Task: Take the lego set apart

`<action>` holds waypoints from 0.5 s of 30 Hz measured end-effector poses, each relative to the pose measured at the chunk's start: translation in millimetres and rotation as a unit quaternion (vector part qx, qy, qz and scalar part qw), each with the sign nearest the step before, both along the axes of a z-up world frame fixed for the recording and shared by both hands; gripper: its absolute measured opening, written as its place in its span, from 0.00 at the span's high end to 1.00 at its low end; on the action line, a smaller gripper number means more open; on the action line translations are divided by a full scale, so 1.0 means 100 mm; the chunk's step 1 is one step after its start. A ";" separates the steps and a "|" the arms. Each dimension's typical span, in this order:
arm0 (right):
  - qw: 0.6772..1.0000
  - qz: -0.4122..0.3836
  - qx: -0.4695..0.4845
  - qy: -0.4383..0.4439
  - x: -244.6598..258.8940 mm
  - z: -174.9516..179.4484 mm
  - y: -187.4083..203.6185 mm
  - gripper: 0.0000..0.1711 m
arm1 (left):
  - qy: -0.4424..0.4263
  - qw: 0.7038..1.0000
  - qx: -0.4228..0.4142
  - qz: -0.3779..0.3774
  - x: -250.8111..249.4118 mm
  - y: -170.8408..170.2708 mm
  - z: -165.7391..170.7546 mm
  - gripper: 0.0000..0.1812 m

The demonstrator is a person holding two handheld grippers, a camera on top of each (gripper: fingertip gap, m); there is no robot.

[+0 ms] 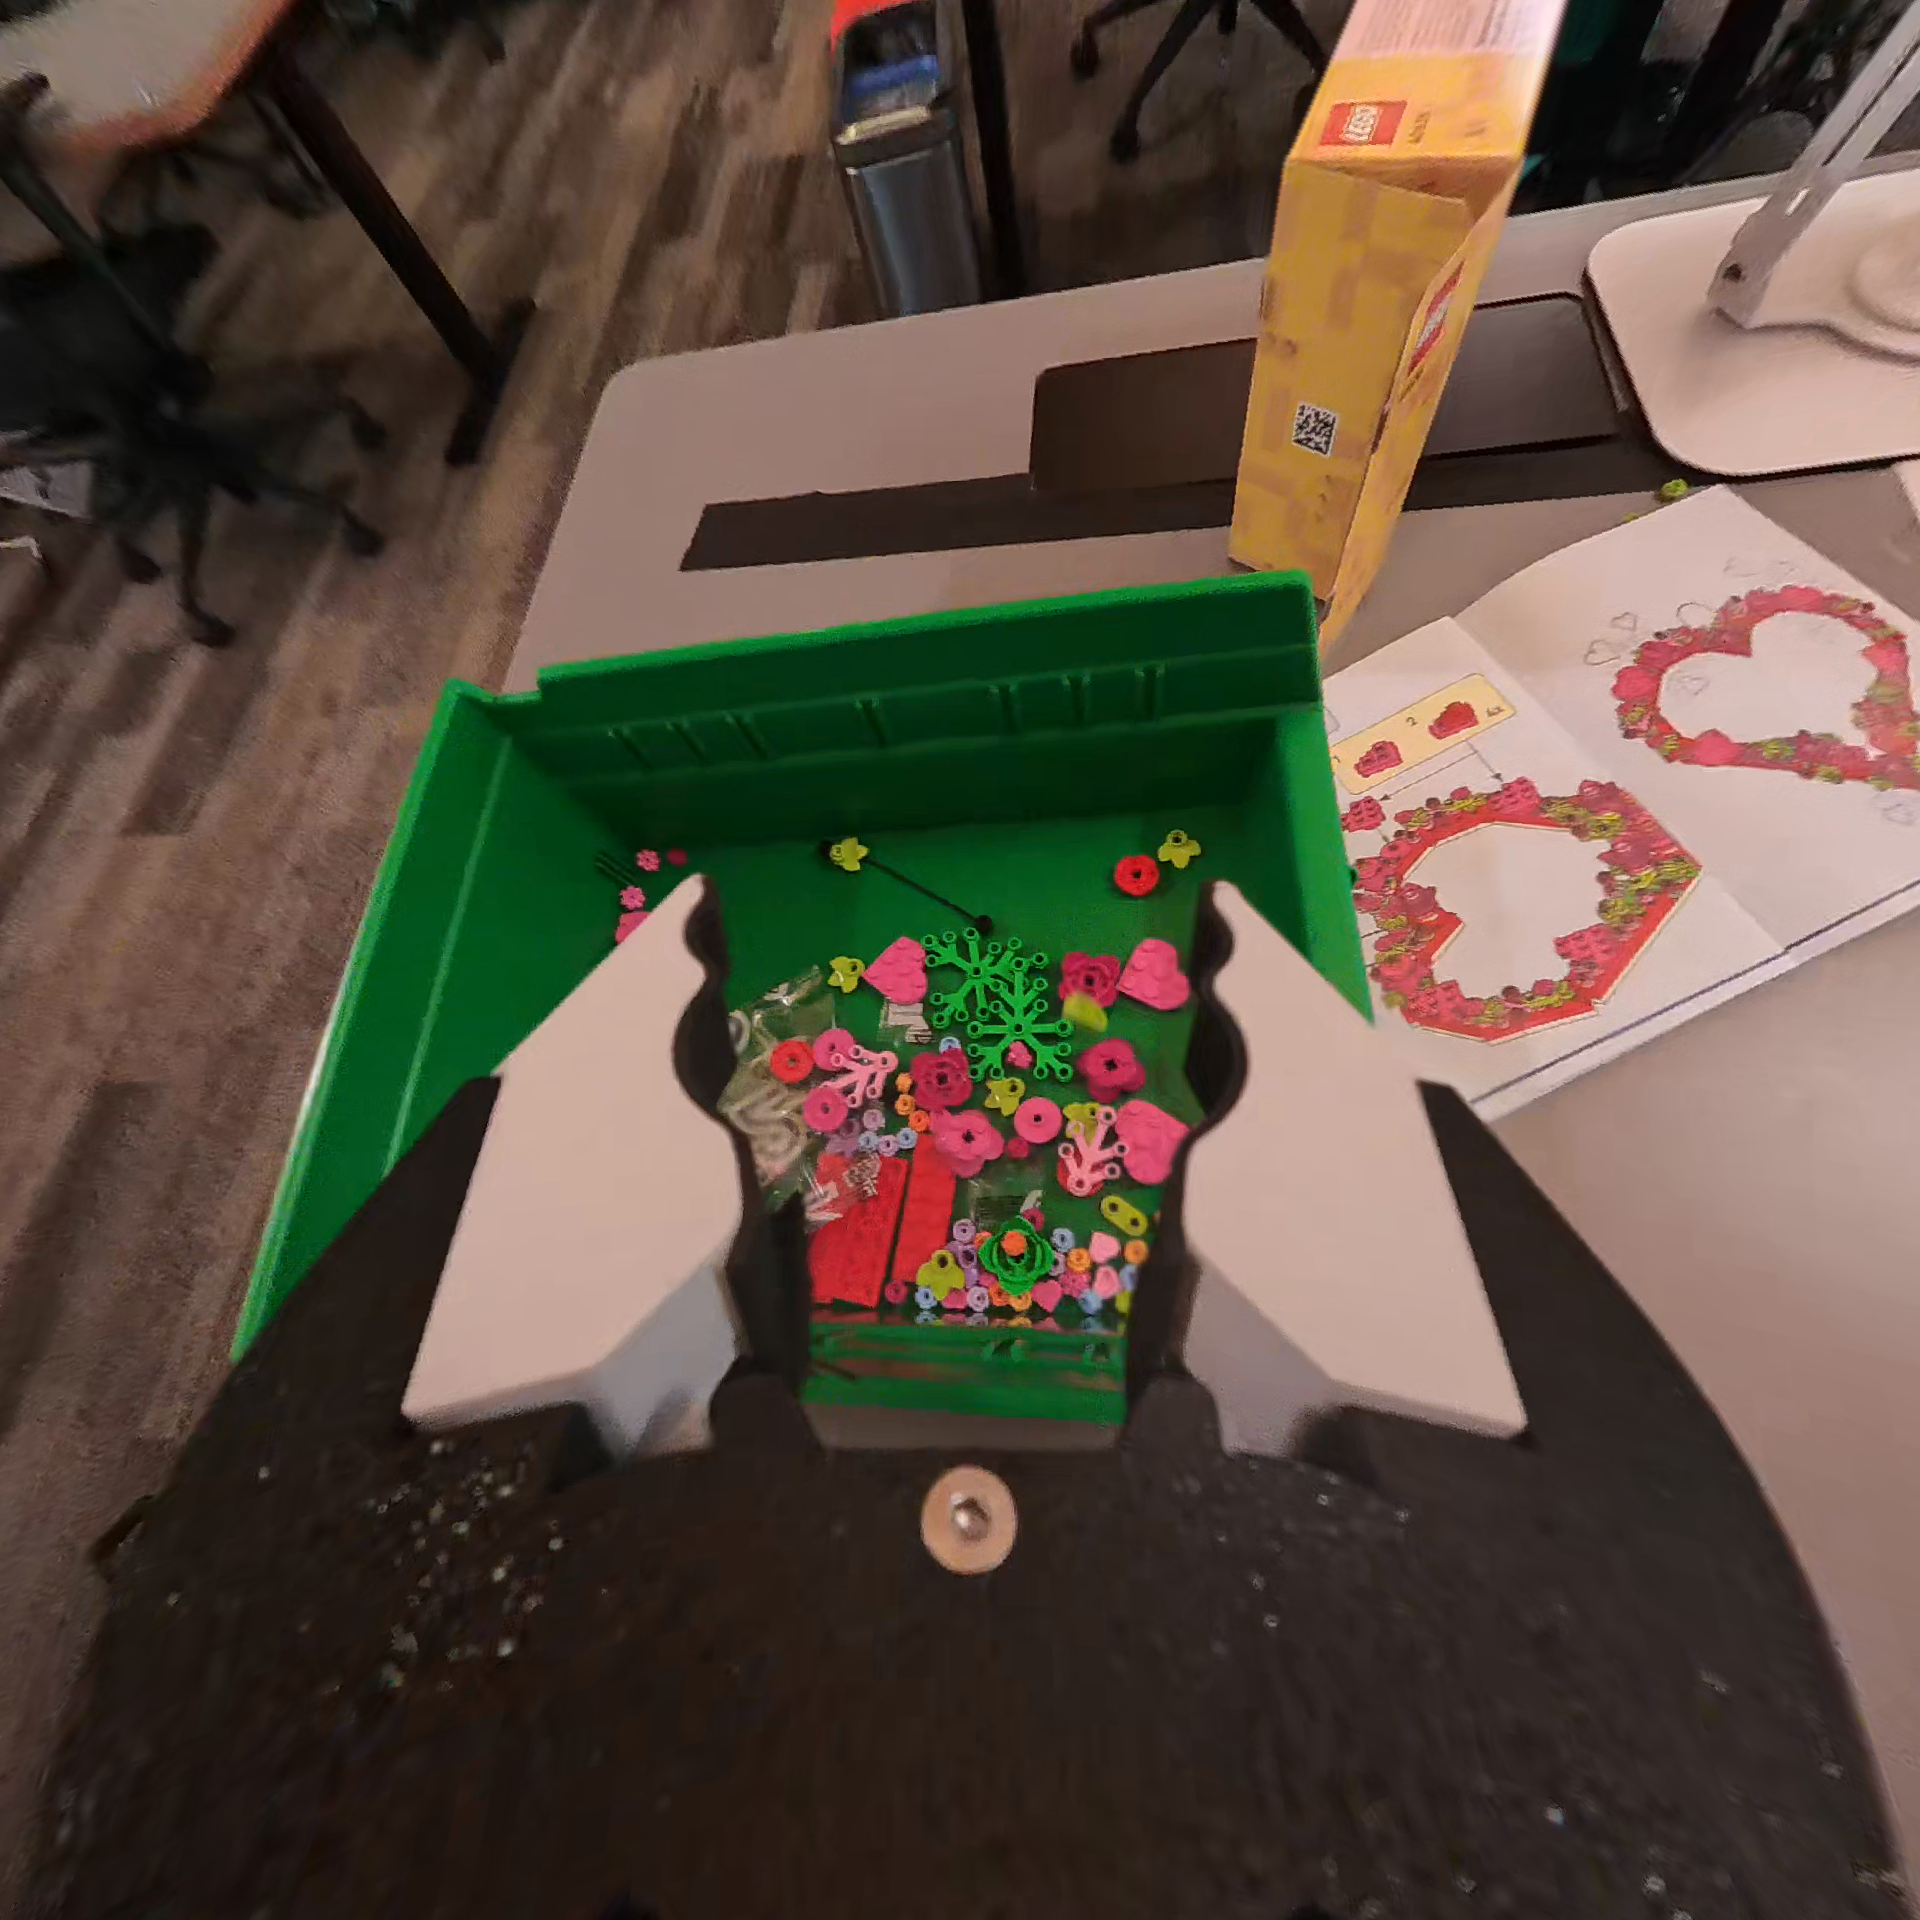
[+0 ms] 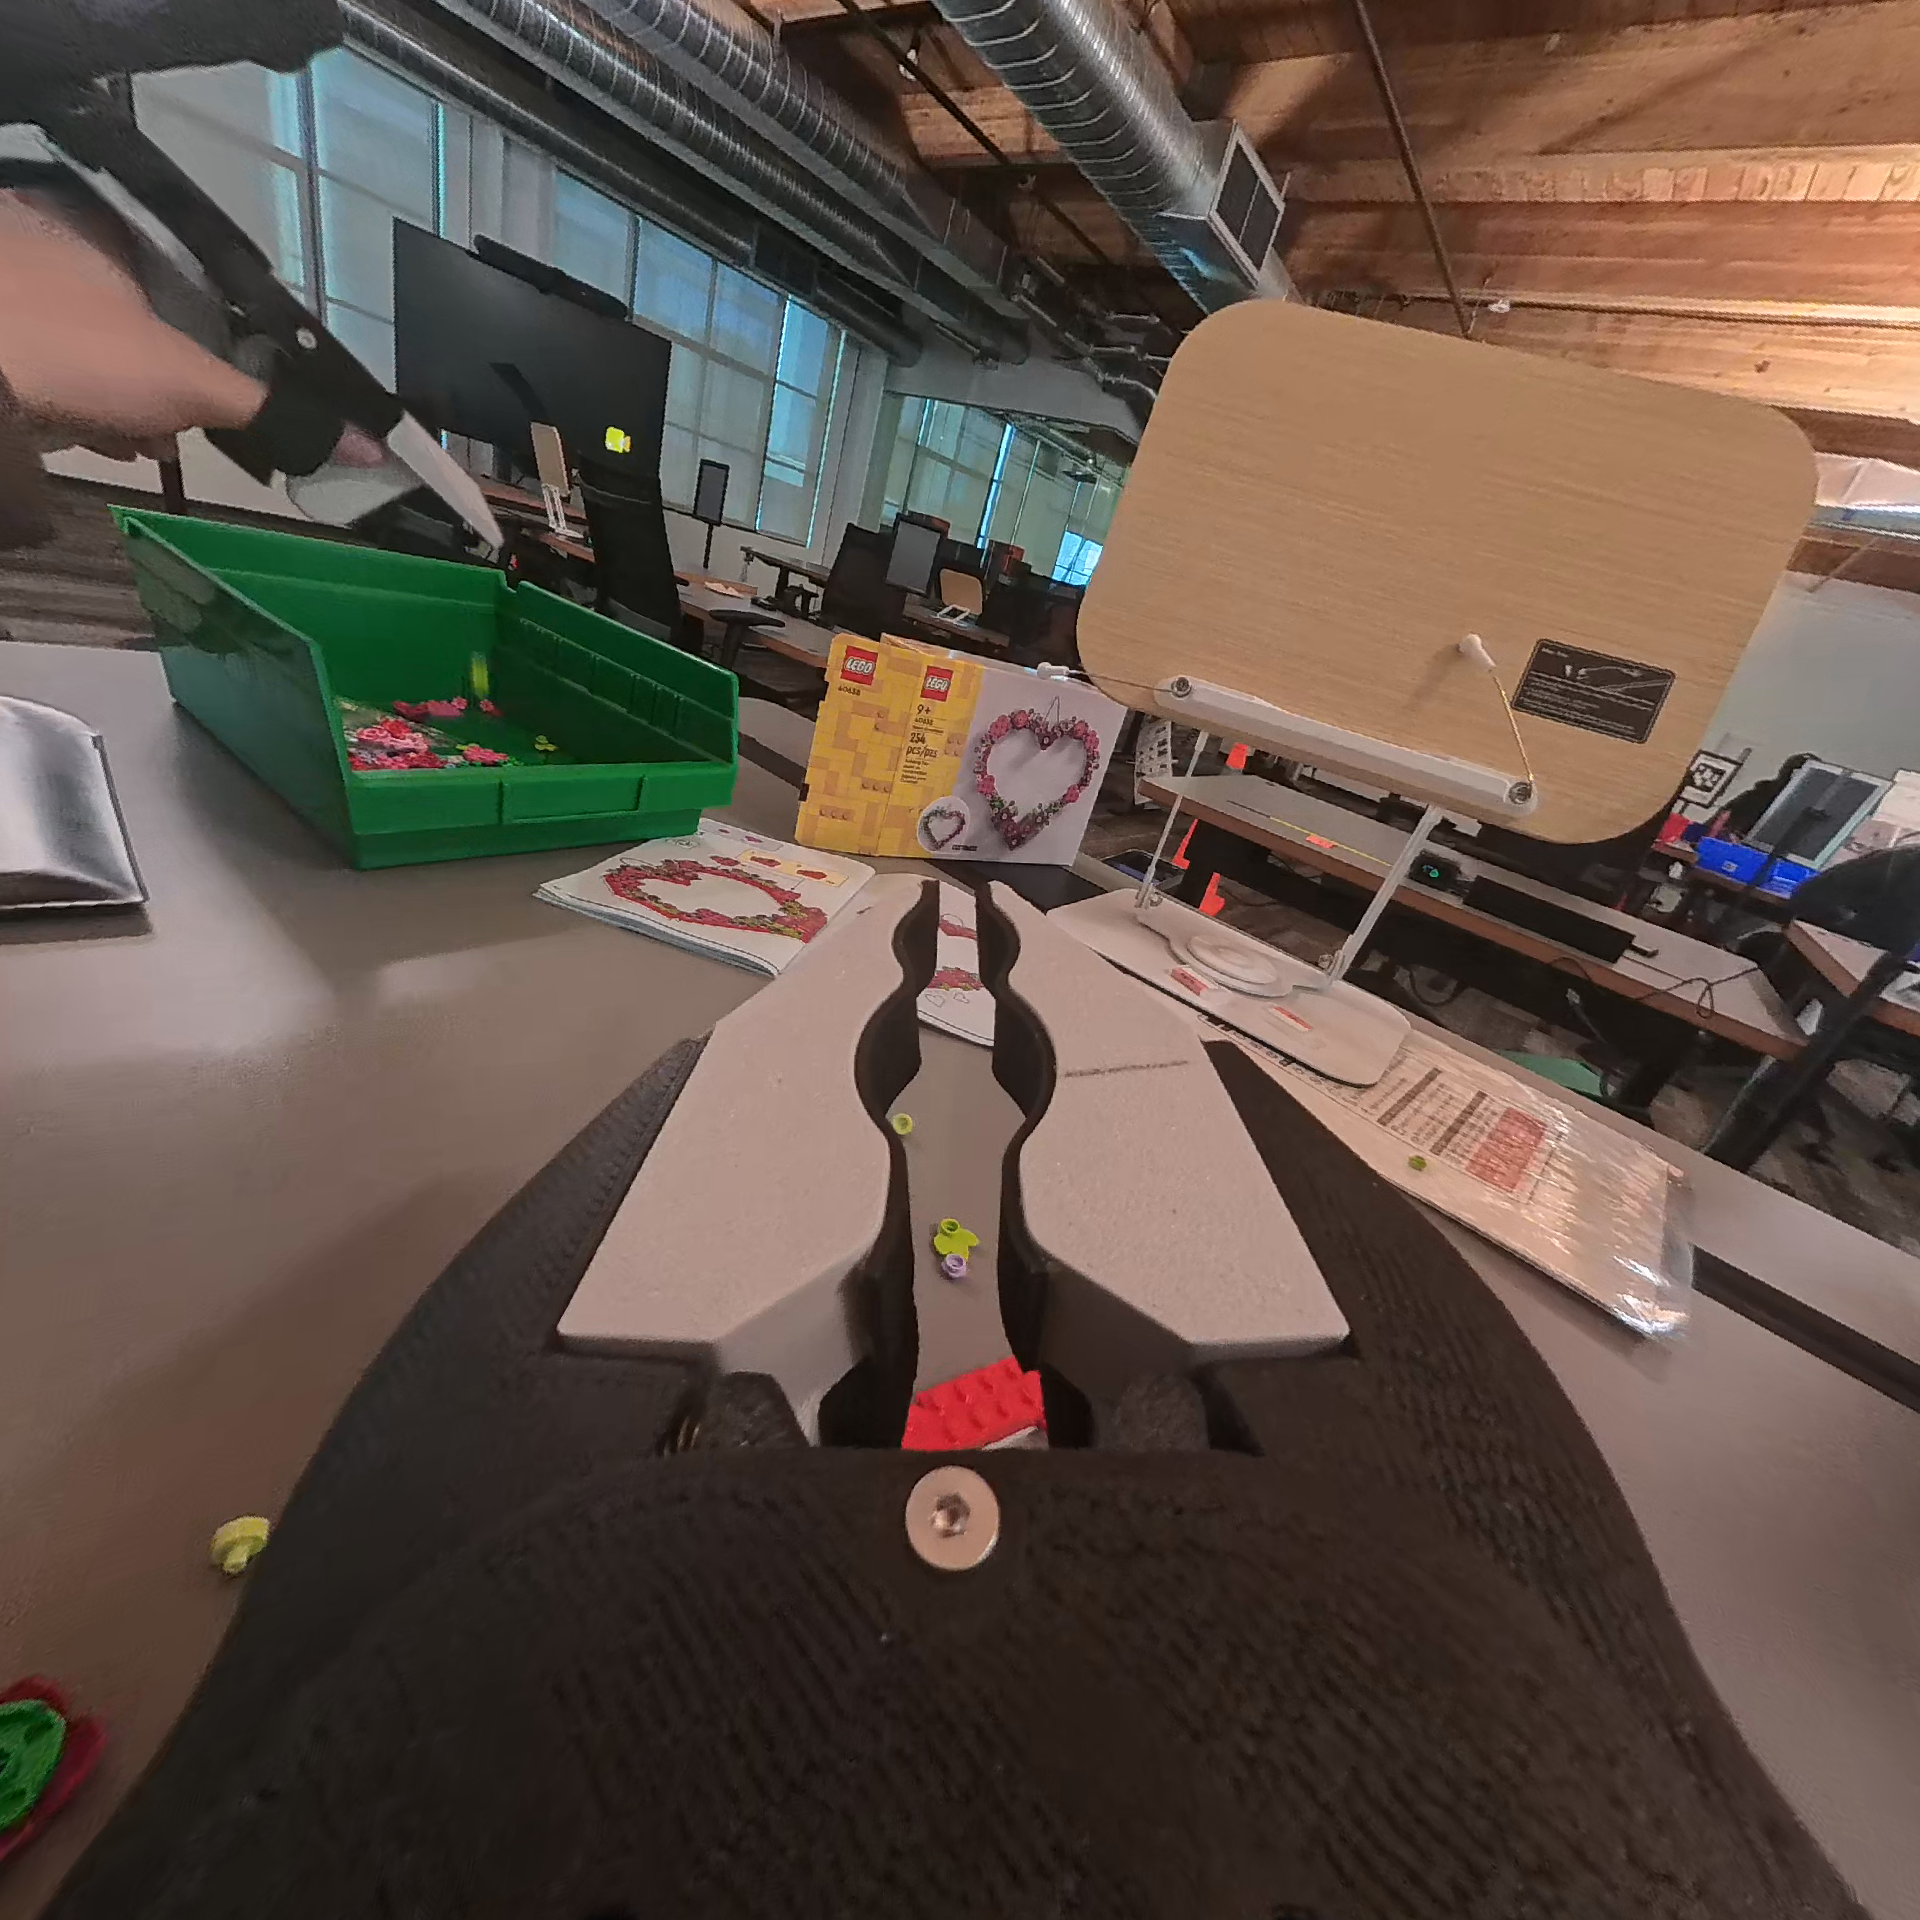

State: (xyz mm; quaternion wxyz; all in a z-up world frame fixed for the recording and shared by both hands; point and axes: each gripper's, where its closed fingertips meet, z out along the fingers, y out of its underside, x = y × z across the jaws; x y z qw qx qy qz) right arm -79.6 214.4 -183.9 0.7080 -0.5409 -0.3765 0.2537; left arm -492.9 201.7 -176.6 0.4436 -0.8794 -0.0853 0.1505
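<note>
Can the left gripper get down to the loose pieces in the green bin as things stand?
Probably yes. The left gripper hangs open above the green bin, whose top is uncovered, and the loose pieces lie exposed on its floor with nothing over them.

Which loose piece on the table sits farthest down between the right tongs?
The lilac round stud, just below the lime flower; the lime stud lies farther up.

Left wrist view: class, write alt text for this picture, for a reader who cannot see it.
An open left gripper hovers empty above a green bin holding loose lego pieces in pink, red and green. The bin sits on a grey table, with a yellow box behind it and an open instruction booklet to its right.
</note>
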 end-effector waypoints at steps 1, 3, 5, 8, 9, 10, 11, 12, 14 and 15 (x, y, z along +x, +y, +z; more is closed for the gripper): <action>1.000 -0.001 -0.001 0.001 0.00 0.00 0.00 0.97 | 0.000 1.000 -0.004 0.002 0.01 0.00 -0.01 0.50; 1.000 -0.002 -0.001 0.002 0.01 0.00 0.01 0.97 | 0.008 1.000 -0.013 -0.007 0.11 0.01 -0.03 0.50; 1.000 -0.003 0.000 0.003 0.02 0.01 0.01 0.97 | -0.006 0.995 0.026 -0.096 0.58 0.15 0.03 0.57; 1.000 -0.006 0.001 0.004 0.03 0.01 0.02 0.97 | -0.081 0.911 0.088 -0.396 2.10 0.21 0.08 0.75; 1.000 -0.008 0.001 0.005 0.04 0.02 0.03 0.97 | -0.084 0.873 0.075 -0.475 2.52 0.14 -0.02 0.78; 1.000 -0.009 0.000 0.008 0.05 0.02 0.04 0.97 | -0.071 0.838 0.048 -0.539 2.85 0.07 -0.17 0.80; 1.000 -0.010 -0.002 0.012 0.07 0.03 0.04 0.97 | -0.052 0.804 0.020 -0.592 3.11 0.02 -0.34 0.80; 1.000 -0.011 -0.003 0.016 0.08 0.04 0.05 0.97 | -0.038 0.768 -0.004 -0.640 3.33 -0.02 -0.51 0.79; 1.000 -0.015 -0.005 0.024 0.12 0.06 0.07 0.97 | -0.029 0.716 -0.035 -0.697 3.62 0.00 -0.78 0.79; 0.999 -0.017 -0.005 0.027 0.13 0.07 0.07 0.97 | -0.040 0.695 -0.053 -0.716 3.73 0.02 -0.88 0.79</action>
